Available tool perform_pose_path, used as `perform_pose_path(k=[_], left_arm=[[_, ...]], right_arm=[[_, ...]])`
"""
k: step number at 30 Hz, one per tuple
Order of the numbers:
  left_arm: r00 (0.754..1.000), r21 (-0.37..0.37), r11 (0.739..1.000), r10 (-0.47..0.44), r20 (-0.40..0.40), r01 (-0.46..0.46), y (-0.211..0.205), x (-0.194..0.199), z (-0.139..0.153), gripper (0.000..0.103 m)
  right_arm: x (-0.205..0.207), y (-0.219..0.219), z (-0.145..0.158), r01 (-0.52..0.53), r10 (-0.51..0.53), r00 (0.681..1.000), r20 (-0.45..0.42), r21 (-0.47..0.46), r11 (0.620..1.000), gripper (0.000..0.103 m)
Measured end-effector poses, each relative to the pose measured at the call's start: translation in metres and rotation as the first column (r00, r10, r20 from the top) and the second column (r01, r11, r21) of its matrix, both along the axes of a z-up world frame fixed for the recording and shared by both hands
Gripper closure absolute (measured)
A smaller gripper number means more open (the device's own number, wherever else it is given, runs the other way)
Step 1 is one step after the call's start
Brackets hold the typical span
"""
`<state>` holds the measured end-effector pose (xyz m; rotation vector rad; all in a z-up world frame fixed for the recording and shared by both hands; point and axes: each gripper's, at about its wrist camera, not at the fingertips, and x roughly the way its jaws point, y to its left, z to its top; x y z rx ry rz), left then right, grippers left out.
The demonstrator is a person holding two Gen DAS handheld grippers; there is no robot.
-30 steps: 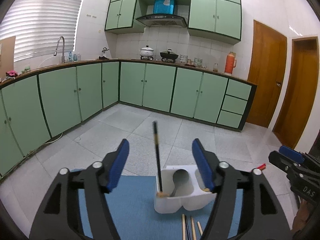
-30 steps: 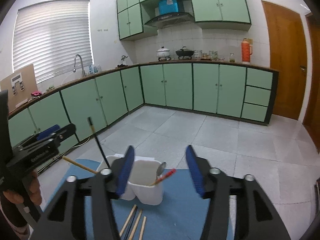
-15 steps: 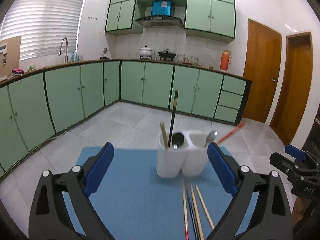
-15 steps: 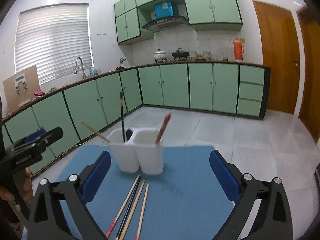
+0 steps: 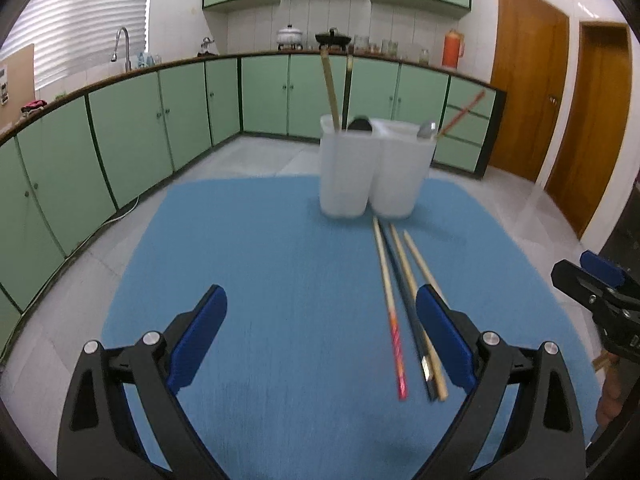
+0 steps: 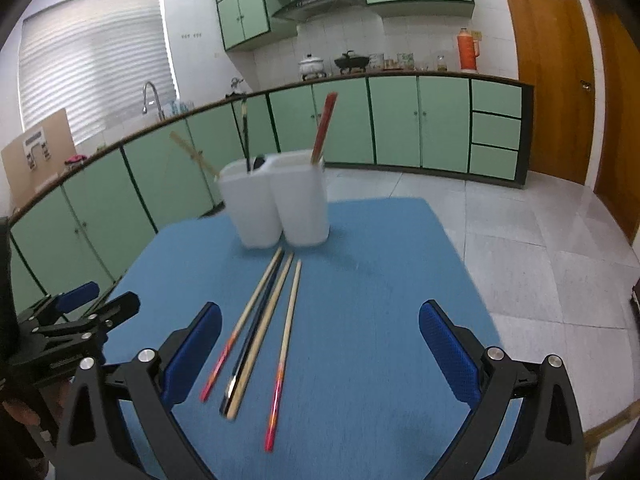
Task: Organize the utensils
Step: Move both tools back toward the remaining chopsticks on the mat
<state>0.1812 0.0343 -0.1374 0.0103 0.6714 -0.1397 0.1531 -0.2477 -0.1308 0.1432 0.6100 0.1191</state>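
- blue mat (image 5: pixel 248 264) (image 6: pixel 384 264) covers the table top, everything sits on it
- green kitchen cabinets (image 5: pixel 160 120) run along the back wall, grey tile floor beyond the mat
- left gripper (image 5: pixel 320 344) low over the near part of the mat, jaws spread wide, nothing between them; its right finger (image 5: pixel 444 332) is just beside the loose chopsticks, contact unclear
- right gripper (image 6: pixel 320 352) also wide open and empty-handed, the loose chopsticks lie between and just ahead of its fingers
- white two-compartment utensil holder (image 5: pixel 374 168) (image 6: pixel 276 204) upright at the far end of the mat; holds chopsticks and spoon heads, one red chopstick (image 6: pixel 325 126) leaning out
- four loose chopsticks (image 5: pixel 404 300) (image 6: pixel 256 332) lie flat, nearly parallel, just in front of the holder, far tips close to its base
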Motion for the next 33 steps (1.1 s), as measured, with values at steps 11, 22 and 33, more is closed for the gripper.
perform_pose_path(k=[11, 22, 33], left_arm=[[0.996, 0.025, 1.000, -0.005, -0.093, 0.007, 0.005, -0.025, -0.036, 0.010], [0.991, 0.017, 1.000, -0.014, -0.132, 0.017, -0.005, -0.034, -0.049, 0.010], [0.988, 0.009, 1.000, -0.007, -0.154, 0.009, -0.009, -0.034, -0.055, 0.010]], right_arm=[[-0.028, 0.028, -0.049, -0.051, 0.046, 0.994, -0.104, -0.042, 0.998, 0.009], [-0.033, 0.041, -0.075, -0.081, 0.071, 0.982, -0.177, -0.048, 0.996, 0.049], [-0.033, 0.051, -0.085, -0.087, 0.069, 0.976, -0.206, -0.080, 0.993, 0.072]])
